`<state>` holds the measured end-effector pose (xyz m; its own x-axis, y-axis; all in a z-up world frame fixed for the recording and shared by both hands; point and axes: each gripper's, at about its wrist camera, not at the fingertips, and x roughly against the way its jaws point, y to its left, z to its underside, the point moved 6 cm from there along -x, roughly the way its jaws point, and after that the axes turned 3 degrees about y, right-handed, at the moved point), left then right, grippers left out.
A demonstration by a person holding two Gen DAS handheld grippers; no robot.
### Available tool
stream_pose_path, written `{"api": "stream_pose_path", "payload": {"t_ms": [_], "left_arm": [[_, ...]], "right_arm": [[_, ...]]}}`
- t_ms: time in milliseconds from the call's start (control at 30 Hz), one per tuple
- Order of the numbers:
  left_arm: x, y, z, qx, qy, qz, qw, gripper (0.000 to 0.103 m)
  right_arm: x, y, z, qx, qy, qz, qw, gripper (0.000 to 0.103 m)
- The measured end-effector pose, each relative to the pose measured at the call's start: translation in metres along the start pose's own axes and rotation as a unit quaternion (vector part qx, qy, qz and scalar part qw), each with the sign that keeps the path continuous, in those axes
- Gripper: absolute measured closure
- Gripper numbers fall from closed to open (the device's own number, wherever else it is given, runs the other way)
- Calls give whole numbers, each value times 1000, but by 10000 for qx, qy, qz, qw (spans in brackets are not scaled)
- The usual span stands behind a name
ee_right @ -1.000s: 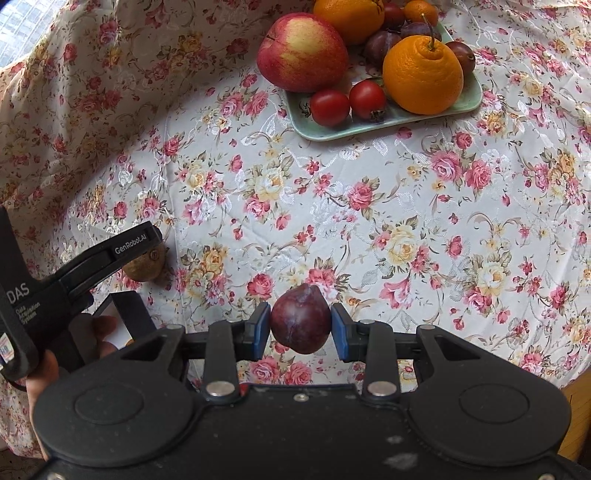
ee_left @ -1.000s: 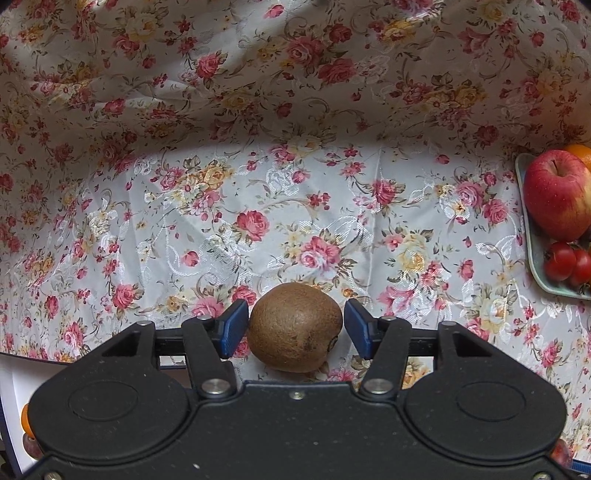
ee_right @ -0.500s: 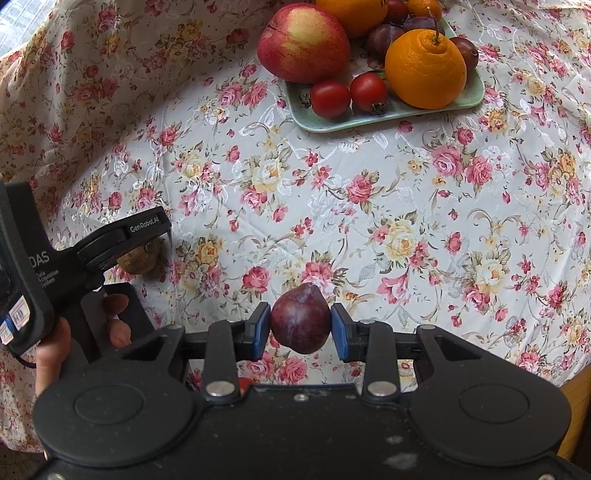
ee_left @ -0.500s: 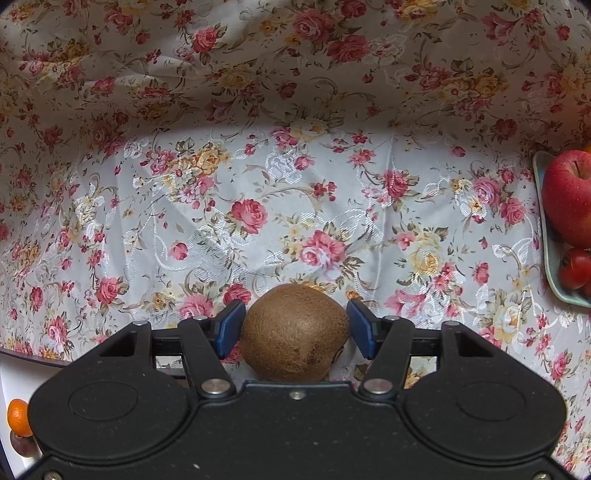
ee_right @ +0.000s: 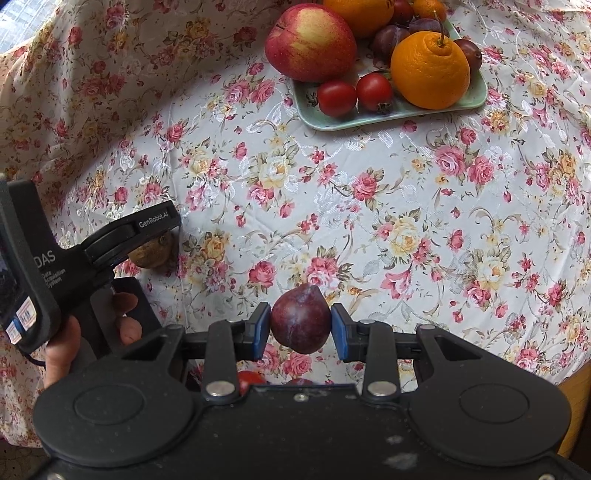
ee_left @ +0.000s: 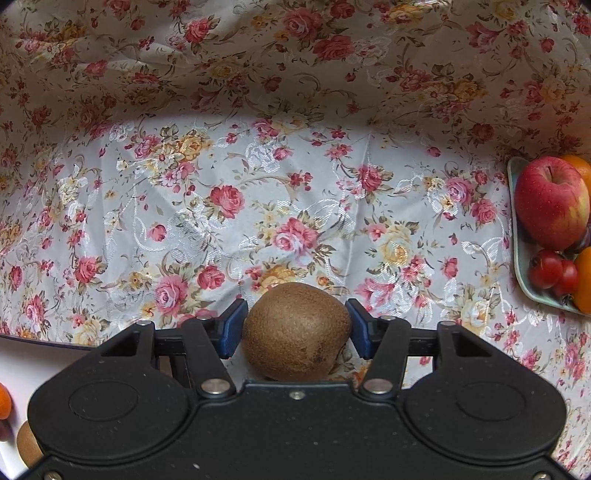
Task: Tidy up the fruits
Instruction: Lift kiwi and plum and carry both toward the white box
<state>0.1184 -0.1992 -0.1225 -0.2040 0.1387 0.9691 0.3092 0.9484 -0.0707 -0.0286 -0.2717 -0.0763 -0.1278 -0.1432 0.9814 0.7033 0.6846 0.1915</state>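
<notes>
looks like mid-carry to me: left gripper [ee_left: 295, 328] has its fingers clamped on a kiwi [ee_left: 295, 332], right gripper [ee_right: 301, 326] pinches a plum [ee_right: 301, 318], both above the floral tablecloth [ee_right: 369, 184]. next they probably need setting down wherever each belongs, away from the fruit tray [ee_right: 476, 99].

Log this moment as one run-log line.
left claw: shut on kiwi | right claw: shut on plum | tray: ahead, holding fruit

From my remote seat I see a desk draped in a rose-print cloth [ee_left: 295, 206], creased and glossy; behind it the same cloth [ee_left: 295, 55] rises in shadow; daylight enters from a window [ee_right: 18, 18] at upper left.
</notes>
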Motion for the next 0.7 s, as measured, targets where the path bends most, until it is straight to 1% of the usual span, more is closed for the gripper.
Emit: {"api": "stream_pose_path", "payload": {"t_ms": [67, 167, 333, 433, 533, 700], "left_arm": [[7, -7, 2, -51, -48, 56, 10000, 42], [28, -20, 5, -240, -276, 53, 9993, 42], [60, -25, 6, -200, -454, 164, 9986, 42], [78, -23, 6, -141, -526, 131, 9984, 42], [88, -13, 6, 8, -535, 78, 9985, 42], [104, 6, 17, 264, -516, 56, 9983, 42]], "right_arm": [[3, 1, 1, 24, -29, -20, 10000, 67], [8, 1, 2, 5, -62, -57, 10000, 67], [20, -3, 3, -73, -163, -114, 9998, 67], [26, -5, 4, -90, -239, -136, 9996, 67], [29, -7, 7, -101, -299, -117, 9994, 67], [28, -7, 20, -39, -294, -39, 9996, 67]]}}
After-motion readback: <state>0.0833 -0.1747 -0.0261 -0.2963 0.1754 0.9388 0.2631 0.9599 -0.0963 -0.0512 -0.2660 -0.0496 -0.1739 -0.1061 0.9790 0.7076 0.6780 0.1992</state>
